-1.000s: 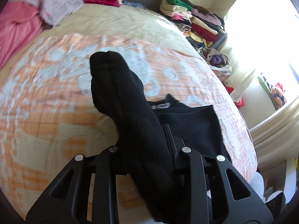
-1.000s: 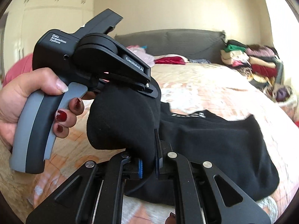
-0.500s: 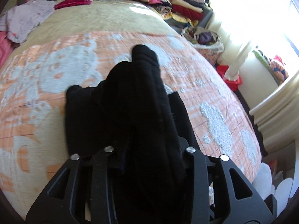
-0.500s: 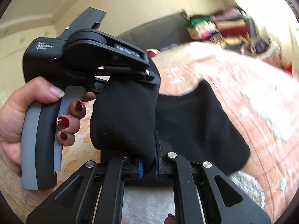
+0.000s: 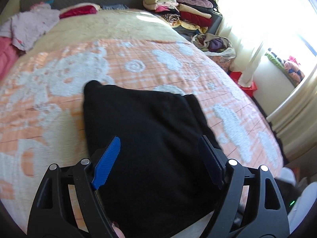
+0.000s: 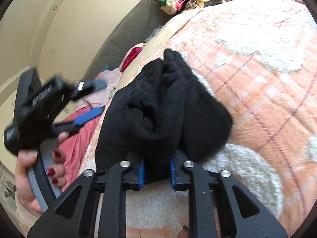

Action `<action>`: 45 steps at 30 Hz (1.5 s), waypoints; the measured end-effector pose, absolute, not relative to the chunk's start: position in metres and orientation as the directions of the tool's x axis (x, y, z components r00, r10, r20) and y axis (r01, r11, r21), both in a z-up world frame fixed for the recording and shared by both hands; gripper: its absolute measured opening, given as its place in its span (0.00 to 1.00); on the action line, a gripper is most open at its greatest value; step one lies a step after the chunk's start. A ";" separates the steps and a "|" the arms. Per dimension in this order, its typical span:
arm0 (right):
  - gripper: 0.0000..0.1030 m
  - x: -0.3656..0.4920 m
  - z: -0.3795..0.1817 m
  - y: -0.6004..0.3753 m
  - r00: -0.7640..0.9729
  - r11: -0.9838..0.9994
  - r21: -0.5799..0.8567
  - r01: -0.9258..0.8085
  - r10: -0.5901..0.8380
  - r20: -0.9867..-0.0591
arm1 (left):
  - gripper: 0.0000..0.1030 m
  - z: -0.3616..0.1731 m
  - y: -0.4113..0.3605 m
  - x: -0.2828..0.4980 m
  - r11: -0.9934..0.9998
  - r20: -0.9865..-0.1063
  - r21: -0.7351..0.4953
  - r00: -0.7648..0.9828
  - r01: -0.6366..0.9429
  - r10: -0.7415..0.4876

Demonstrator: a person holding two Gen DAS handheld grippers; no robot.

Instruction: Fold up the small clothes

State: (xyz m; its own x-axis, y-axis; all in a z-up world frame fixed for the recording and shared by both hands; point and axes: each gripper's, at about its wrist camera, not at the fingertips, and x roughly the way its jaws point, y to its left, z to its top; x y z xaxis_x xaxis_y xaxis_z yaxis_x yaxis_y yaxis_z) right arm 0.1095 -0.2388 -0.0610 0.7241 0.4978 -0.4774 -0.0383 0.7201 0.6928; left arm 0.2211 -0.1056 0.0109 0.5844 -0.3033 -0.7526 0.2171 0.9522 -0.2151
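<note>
A black garment lies folded on the orange-and-white quilt. My left gripper hovers just over its near part. Its jaws are opening wide, the blue pads are bare, and nothing is held between them. In the right wrist view the black garment is bunched in thick folds. My right gripper is at its near edge, jaws opening. A fold still fills the narrow gap and touches both pads. A hand with red nails holds the left gripper, blurred, left of the garment.
Loose pink and lilac clothes lie at the bed's far left by a grey headboard. Folded clothes are stacked beyond the bed's far right corner, with a full bag below them. A bright curtained window lies to the right.
My left gripper let go of the black fabric and opened wide, and the fabric dropped flat onto the quilt. My right gripper rolled and lowered, and its jaws eased apart around the fold.
</note>
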 end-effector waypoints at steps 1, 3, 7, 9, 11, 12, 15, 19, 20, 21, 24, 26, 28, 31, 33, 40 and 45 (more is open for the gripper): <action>0.22 0.105 -0.057 -0.237 0.730 0.746 0.666 -0.032 0.473 -0.494 | 0.71 0.012 -0.102 0.217 0.953 -0.749 -0.209 0.591 0.221 -0.301; 0.25 0.103 -0.052 -0.244 0.736 0.770 0.638 -0.023 0.445 -0.510 | 0.71 0.016 -0.096 0.207 0.955 -0.738 -0.193 0.608 0.226 -0.293; 0.33 0.095 -0.041 -0.243 0.757 0.820 0.572 -0.011 0.381 -0.531 | 0.74 0.022 -0.087 0.187 0.960 -0.717 -0.153 0.642 0.236 -0.272; 0.39 0.096 -0.037 -0.245 0.770 0.844 0.537 -0.007 0.347 -0.536 | 0.75 0.023 -0.084 0.179 0.961 -0.711 -0.141 0.651 0.238 -0.266; 0.43 0.091 -0.030 -0.246 0.787 0.866 0.500 0.000 0.308 -0.534 | 0.76 0.024 -0.080 0.171 0.961 -0.705 -0.137 0.658 0.239 -0.264; 0.44 0.087 -0.025 -0.247 0.798 0.875 0.484 -0.001 0.292 -0.528 | 0.78 0.025 -0.078 0.166 0.961 -0.702 -0.133 0.662 0.241 -0.263; 0.54 0.081 -0.011 -0.246 0.820 0.902 0.432 -0.008 0.253 -0.513 | 0.82 0.026 -0.074 0.154 0.961 -0.694 -0.128 0.670 0.246 -0.264; 0.71 0.067 0.004 -0.242 0.846 0.929 0.369 -0.020 0.212 -0.489 | 0.90 0.030 -0.069 0.138 0.960 -0.676 -0.127 0.686 0.250 -0.268; 0.74 0.064 0.008 -0.241 0.851 0.934 0.357 -0.021 0.205 -0.484 | 0.90 0.031 -0.066 0.133 0.960 -0.671 -0.127 0.691 0.251 -0.270; 0.78 0.061 0.011 -0.239 0.857 0.936 0.350 -0.024 0.200 -0.475 | 0.91 0.032 -0.064 0.128 0.959 -0.666 -0.126 0.695 0.254 -0.272; 0.86 0.053 0.019 -0.236 0.869 0.941 0.338 -0.035 0.195 -0.454 | 0.91 0.035 -0.057 0.116 0.959 -0.654 -0.120 0.706 0.256 -0.271; 0.88 0.046 0.023 -0.233 0.875 0.946 0.321 -0.038 0.187 -0.447 | 0.91 0.036 -0.051 0.108 0.959 -0.648 -0.122 0.712 0.256 -0.272; 0.91 0.038 0.028 -0.232 0.878 0.950 0.311 -0.042 0.184 -0.442 | 0.91 0.035 -0.046 0.100 0.960 -0.645 -0.118 0.715 0.254 -0.269; 0.92 0.030 0.031 -0.231 0.879 0.951 0.305 -0.046 0.184 -0.439 | 0.91 0.032 -0.040 0.090 0.964 -0.647 -0.104 0.719 0.245 -0.253; 0.93 0.024 0.032 -0.229 0.878 0.954 0.297 -0.048 0.182 -0.443 | 0.91 0.027 -0.035 0.084 0.966 -0.653 -0.104 0.716 0.238 -0.247; 0.94 0.009 0.026 -0.217 0.865 0.971 0.233 -0.058 0.165 -0.473 | 0.91 0.009 -0.023 0.063 0.970 -0.672 -0.107 0.703 0.218 -0.232; 0.95 0.001 0.016 -0.208 0.850 0.978 0.199 -0.064 0.158 -0.503 | 0.91 -0.005 -0.017 0.049 0.970 -0.690 -0.118 0.686 0.211 -0.233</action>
